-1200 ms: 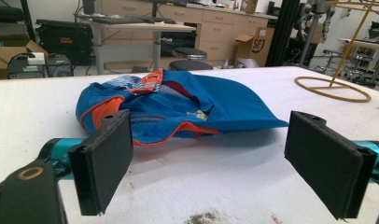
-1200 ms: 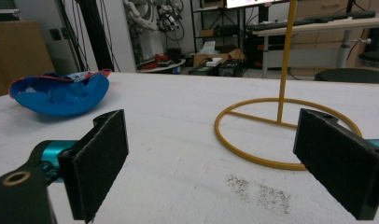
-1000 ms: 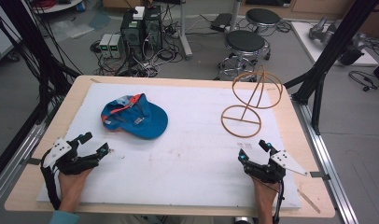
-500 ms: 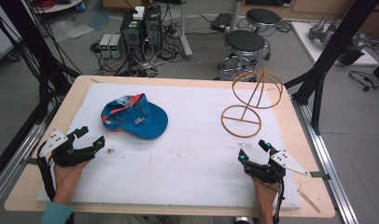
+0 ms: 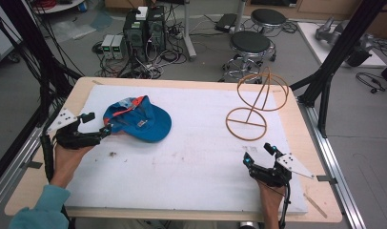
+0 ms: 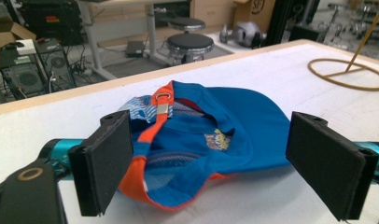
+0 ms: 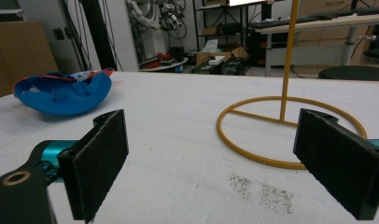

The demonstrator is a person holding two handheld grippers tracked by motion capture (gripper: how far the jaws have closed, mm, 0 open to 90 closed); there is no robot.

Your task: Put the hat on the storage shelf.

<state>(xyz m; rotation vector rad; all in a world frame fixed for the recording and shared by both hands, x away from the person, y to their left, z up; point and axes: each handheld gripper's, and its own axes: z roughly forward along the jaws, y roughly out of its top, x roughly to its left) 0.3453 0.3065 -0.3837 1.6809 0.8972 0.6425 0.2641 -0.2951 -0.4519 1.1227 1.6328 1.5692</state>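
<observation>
Left tongs [image 5: 97,125] advanced to cap [image 5: 139,119], open; right tongs [image 5: 260,155] open near wire stand [image 5: 251,117].

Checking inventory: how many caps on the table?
1. A blue cap with orange trim lies upside down at the table's left, just ahead of the open left tongs. None seems hidden.

You are facing a soft blue cloth cap [image 6: 234,135] with orange trim and a small metal buckle [image 6: 163,101], lying on a matt white, slightly rough foam-like sheet [image 5: 191,162]. Your left gripper [image 6: 225,168] is showing 2 matt black jaws. The wire stand [image 5: 256,102] is gleaming smooth yellow beside pale wood table edging [image 5: 296,119].
</observation>
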